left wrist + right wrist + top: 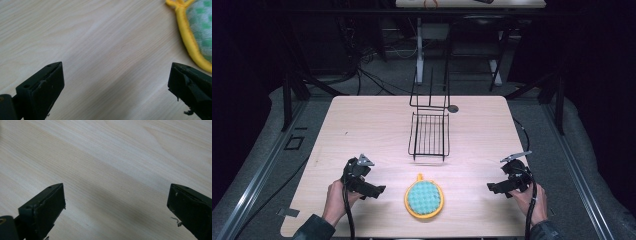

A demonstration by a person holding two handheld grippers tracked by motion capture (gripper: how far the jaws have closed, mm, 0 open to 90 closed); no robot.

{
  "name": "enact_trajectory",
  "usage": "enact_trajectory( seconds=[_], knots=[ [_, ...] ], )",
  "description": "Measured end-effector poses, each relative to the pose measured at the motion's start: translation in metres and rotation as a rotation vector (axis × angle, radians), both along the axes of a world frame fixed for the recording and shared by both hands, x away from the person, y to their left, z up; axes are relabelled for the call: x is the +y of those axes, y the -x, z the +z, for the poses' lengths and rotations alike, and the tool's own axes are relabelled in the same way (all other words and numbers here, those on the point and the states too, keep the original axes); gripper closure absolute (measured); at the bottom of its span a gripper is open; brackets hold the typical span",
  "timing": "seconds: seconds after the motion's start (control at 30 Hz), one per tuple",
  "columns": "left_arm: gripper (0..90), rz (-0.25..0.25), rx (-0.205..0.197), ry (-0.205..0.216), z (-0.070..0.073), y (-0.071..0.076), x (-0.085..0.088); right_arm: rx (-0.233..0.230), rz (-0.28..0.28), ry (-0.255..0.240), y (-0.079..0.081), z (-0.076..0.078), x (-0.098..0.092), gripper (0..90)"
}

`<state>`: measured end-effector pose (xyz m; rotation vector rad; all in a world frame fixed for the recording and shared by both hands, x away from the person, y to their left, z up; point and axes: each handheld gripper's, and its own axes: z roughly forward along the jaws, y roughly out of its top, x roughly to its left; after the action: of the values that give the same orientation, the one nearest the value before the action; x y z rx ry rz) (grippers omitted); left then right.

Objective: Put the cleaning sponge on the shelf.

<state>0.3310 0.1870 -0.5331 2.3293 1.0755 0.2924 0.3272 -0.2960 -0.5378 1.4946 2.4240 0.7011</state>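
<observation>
A round pot holder (424, 199) lies flat on the near part of the wooden table (362, 125), roughly midway between the table's left and right edges. Its face is a green, checked, waffled cloth, bound all round with a thick yellow rim, and a small yellow hanging loop sits at its far edge, pointing towards the table's centre. In the left gripper view the yellow rim and a patch of the green-and-white checked cloth appear at the upper right corner, lying directly on the wood.
</observation>
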Motion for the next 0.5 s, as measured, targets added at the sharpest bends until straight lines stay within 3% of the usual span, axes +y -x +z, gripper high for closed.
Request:
enact_trajectory(
  seconds=[0.5],
  knots=[
    [0.8,-0.032,0.001,0.037,0.0052,0.0014,-0.0087,0.001,0.010,-0.002,0.0006,0.0003,0.0019,3.3]
  ],
)
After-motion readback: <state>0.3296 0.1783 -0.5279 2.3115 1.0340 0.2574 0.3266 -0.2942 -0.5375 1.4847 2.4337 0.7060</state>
